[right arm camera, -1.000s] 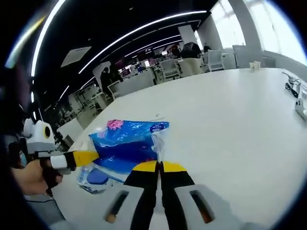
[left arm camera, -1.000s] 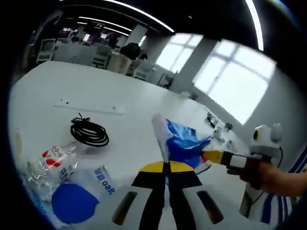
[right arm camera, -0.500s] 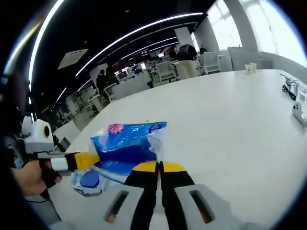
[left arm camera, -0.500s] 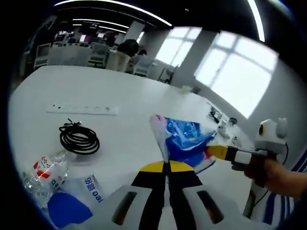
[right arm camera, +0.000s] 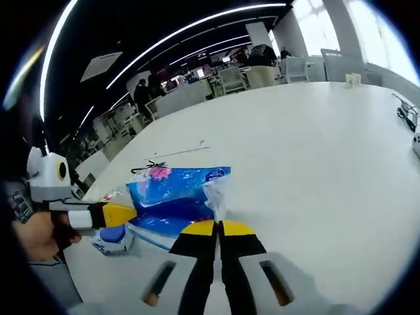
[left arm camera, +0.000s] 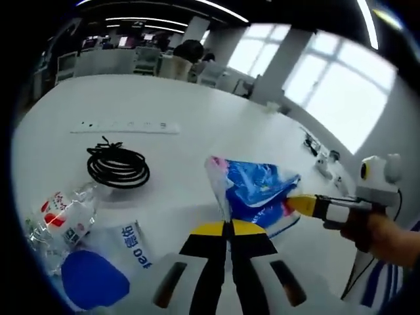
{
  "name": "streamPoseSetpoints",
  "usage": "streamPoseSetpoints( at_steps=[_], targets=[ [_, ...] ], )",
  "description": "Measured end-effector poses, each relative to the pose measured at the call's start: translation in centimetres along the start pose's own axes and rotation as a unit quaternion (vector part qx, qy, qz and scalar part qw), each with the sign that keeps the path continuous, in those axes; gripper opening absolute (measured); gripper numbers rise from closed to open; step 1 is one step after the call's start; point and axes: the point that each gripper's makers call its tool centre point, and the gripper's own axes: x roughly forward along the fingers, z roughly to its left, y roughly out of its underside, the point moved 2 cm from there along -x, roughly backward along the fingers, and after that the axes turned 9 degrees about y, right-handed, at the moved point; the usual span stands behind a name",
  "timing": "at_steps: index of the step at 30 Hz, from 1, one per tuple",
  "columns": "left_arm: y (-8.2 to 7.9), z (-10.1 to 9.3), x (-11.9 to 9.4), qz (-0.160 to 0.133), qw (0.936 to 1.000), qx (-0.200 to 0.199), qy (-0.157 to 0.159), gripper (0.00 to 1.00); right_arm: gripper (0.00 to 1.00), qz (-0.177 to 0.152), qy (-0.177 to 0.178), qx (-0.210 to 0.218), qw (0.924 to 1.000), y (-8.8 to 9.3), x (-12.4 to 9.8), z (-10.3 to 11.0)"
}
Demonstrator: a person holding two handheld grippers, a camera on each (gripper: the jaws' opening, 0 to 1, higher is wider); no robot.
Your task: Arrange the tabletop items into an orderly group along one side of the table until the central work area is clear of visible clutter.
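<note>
A blue plastic packet point(left arm camera: 252, 191) point(right arm camera: 172, 197) hangs above the white table, held at two ends. My left gripper point(left arm camera: 227, 224) is shut on its pale crimped edge, and my right gripper point(right arm camera: 217, 225) is shut on the opposite edge. The right gripper also shows in the left gripper view as a yellow-tipped tool point(left arm camera: 308, 205) coming in from the right. The left gripper shows in the right gripper view point(right arm camera: 108, 214), coming in from the left. A coiled black cable point(left arm camera: 118, 167), a crumpled clear bottle point(left arm camera: 62, 220) and a blue-and-white wipes pack point(left arm camera: 108, 262) lie on the table.
A white power strip point(left arm camera: 125, 127) lies beyond the cable. More cables and small devices point(left arm camera: 321, 161) sit at the far right edge of the table point(right arm camera: 315, 151). Office chairs and desks stand behind. A person's hand point(left arm camera: 377, 237) grips the right tool.
Both views have shifted; the packet stays held between both shut grippers. In the left gripper view the cable, bottle and wipes pack sit a little larger and higher than half a second ago.
</note>
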Motion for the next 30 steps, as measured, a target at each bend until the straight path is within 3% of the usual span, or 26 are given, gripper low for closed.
streamPoseSetpoints(
  at_steps=[7, 22, 30],
  targets=[
    [0.9, 1.7, 0.6, 0.010, 0.9996, -0.021, -0.017, 0.00, 0.00, 0.014, -0.010, -0.011, 0.9998, 0.7, 0.6, 1.1],
    [3.0, 3.9, 0.8, 0.026, 0.9973, -0.058, -0.036, 0.00, 0.00, 0.039, -0.014, 0.000, 0.9991, 2.5, 2.6, 1.0],
    [3.7, 4.1, 0.9, 0.031, 0.9967, -0.064, -0.040, 0.00, 0.00, 0.046, -0.016, -0.003, 0.9988, 3.0, 3.0, 1.0]
  ],
)
